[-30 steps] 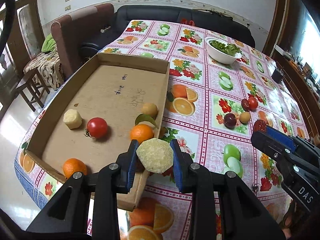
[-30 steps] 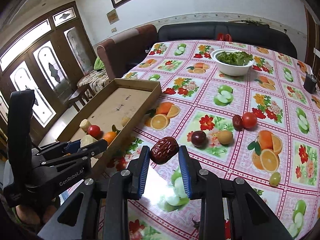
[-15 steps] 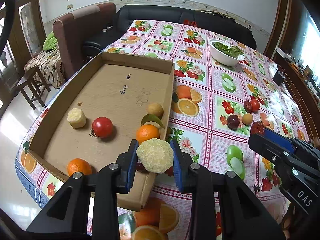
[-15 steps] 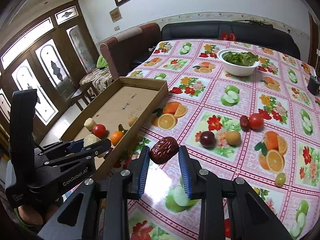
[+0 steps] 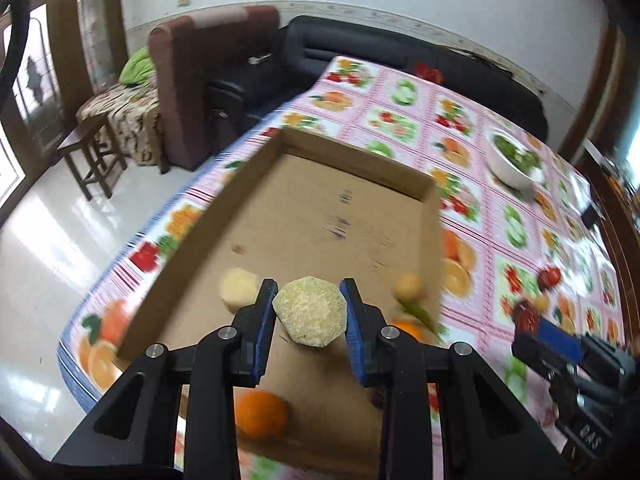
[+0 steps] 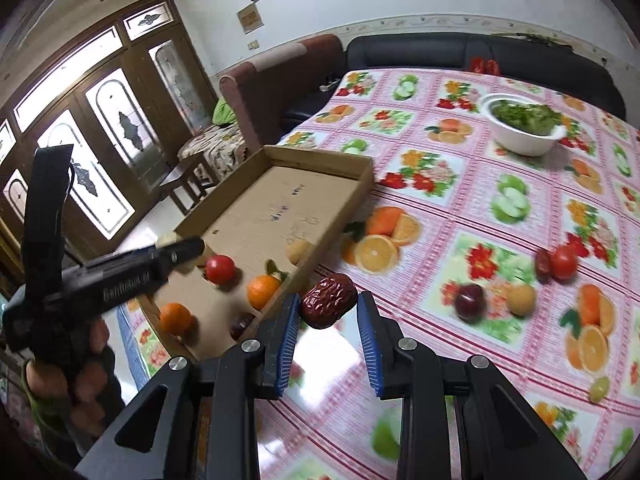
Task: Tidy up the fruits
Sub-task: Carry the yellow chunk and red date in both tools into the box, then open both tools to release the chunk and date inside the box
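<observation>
My left gripper (image 5: 310, 312) is shut on a pale yellow-green faceted fruit (image 5: 310, 311), held in the air over the near half of the cardboard tray (image 5: 352, 168). Inside the tray lie a pale peeled fruit (image 5: 239, 286), an orange (image 5: 261, 414), a small yellow fruit (image 5: 407, 286), a second orange (image 6: 262, 291), a tomato (image 6: 219, 269) and a dark fruit (image 6: 241, 323). My right gripper (image 6: 328, 307) is shut on a wrinkled dark red date (image 6: 329, 305), above the tablecloth just right of the tray's near right wall (image 6: 320, 248).
Loose fruit lies on the fruit-print tablecloth: a dark plum (image 6: 470, 302), a yellow fruit (image 6: 520, 299), a tomato beside a date (image 6: 563, 263), a green grape (image 6: 599, 388). A white bowl of greens (image 6: 522, 128) stands far right. Sofa and armchair (image 5: 208, 80) border the table.
My left gripper has swung left with its fruit, from the tray's right wall to over the tray floor. My right gripper has drifted left toward the tray with the date.
</observation>
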`<state>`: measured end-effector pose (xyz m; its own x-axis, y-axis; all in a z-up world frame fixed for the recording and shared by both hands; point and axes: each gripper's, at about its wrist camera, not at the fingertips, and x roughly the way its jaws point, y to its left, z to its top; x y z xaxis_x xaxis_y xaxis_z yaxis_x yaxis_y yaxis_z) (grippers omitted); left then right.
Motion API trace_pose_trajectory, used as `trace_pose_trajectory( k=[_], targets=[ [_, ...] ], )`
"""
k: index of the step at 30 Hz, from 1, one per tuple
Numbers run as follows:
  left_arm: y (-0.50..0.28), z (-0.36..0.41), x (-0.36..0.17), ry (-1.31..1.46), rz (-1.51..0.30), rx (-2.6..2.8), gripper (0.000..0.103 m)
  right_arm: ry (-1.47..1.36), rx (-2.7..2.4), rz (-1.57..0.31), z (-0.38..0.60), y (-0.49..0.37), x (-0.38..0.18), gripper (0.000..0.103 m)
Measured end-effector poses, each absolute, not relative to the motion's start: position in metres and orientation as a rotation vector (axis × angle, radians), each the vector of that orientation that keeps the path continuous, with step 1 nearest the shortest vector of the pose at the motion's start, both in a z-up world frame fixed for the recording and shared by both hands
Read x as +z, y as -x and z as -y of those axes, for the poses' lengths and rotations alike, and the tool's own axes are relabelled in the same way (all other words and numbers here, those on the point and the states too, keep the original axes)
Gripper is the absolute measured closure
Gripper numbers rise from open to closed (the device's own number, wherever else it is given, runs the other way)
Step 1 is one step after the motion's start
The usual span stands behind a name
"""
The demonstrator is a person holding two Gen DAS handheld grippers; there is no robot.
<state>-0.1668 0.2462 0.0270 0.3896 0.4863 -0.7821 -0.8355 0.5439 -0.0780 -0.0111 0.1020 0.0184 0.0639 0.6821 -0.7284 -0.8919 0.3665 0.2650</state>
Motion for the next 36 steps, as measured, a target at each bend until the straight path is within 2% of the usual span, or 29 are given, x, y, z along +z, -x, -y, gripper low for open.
trace_pose_trajectory(
  k=[7, 14, 29, 34, 36],
  targets=[
    [0.164, -0.302, 0.013, 0.568, -0.83, 0.948, 0.074, 0.317, 1.269, -0.906, -0.176, 0.019, 0.015, 0.074],
    [0.15, -0.32, -0.009, 0.579, -0.906, 0.956, 0.073, 0.402, 1.263, -0.938, -0.234, 0.022, -0.013, 0.074],
    [0.142, -0.327, -0.029, 0.621, -1.011, 0.933, 0.073, 0.523, 1.253, -0.946, -0.253, 0.033, -0.038, 0.072],
    [0.153, -0.328, -0.016, 0.677, -0.956, 0.919, 0.073, 0.497, 1.248, -0.938, -0.242, 0.031, -0.029, 0.061],
    [0.158, -0.325, -0.009, 0.686, -0.929, 0.92, 0.073, 0.477, 1.251, -0.931, -0.234, 0.031, -0.023, 0.06]
  ],
)
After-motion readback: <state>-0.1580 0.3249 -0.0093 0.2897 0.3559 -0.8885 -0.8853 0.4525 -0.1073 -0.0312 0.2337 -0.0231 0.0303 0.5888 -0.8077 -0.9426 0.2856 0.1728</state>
